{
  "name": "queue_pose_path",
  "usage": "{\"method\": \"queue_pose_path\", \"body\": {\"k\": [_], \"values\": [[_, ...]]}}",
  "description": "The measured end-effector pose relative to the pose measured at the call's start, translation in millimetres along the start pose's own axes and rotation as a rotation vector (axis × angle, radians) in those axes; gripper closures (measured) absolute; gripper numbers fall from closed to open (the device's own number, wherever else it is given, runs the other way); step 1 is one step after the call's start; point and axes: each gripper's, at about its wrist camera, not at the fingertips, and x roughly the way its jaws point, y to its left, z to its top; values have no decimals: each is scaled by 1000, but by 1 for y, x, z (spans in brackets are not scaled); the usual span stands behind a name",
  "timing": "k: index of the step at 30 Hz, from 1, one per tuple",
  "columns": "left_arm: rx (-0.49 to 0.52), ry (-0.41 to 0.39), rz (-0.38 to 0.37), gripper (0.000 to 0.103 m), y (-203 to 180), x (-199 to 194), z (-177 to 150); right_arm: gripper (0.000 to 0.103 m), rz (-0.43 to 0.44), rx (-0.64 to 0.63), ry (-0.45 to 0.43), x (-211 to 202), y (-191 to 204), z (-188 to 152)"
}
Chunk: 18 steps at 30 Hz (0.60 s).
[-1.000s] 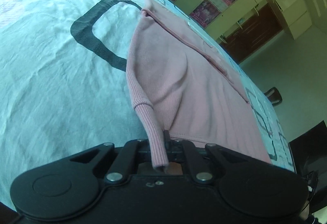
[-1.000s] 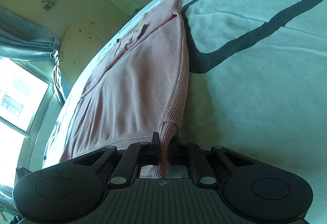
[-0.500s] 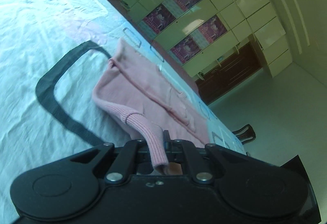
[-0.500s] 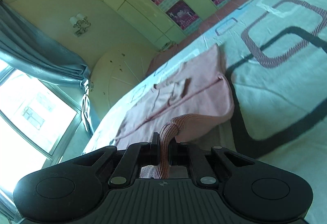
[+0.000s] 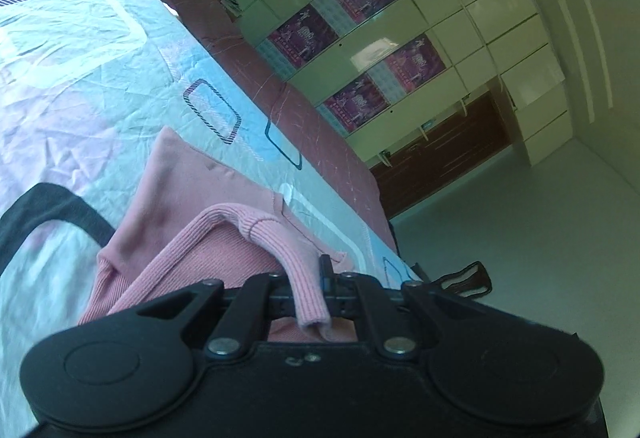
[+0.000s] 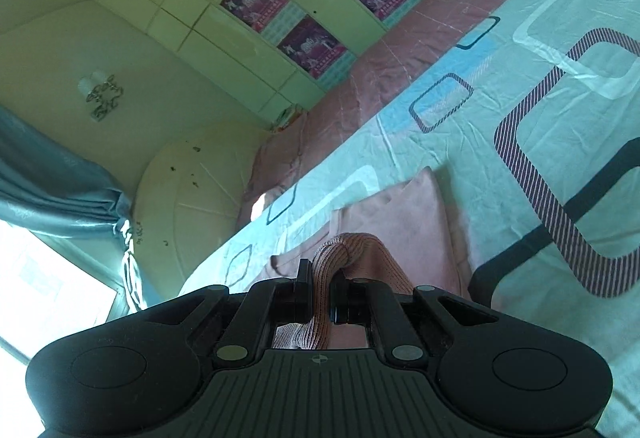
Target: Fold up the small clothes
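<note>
A ribbed cuff of the pink sweater (image 5: 208,238) is clamped in the left gripper (image 5: 316,290), and the other ribbed cuff is pinched in the right gripper (image 6: 320,294). The garment is spread on the patterned bedsheet (image 6: 540,86), its far edge lying flat toward the wardrobe (image 5: 440,50).

The near part of the pink ribbed knit garment (image 5: 224,238) is hidden behind the black gripper body (image 5: 312,378); the ribbed hem runs down out of sight behind it.
</note>
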Motion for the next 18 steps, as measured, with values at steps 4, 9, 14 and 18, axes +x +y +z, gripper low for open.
{"method": "queue_pose_path", "body": {"k": [4, 9, 14, 18], "values": [[-13, 56, 46, 99, 22, 59, 27, 97, -47, 68, 50, 64, -27, 21], [-15, 143, 97, 99, 51, 116, 45, 96, -90, 114, 101, 121, -51, 33], [41, 151, 122, 78, 55, 135, 55, 96, -91, 102, 123, 148, -61, 42], [145, 27, 206, 20, 43, 115, 67, 34, -109, 27, 49, 137, -51, 48]]}}
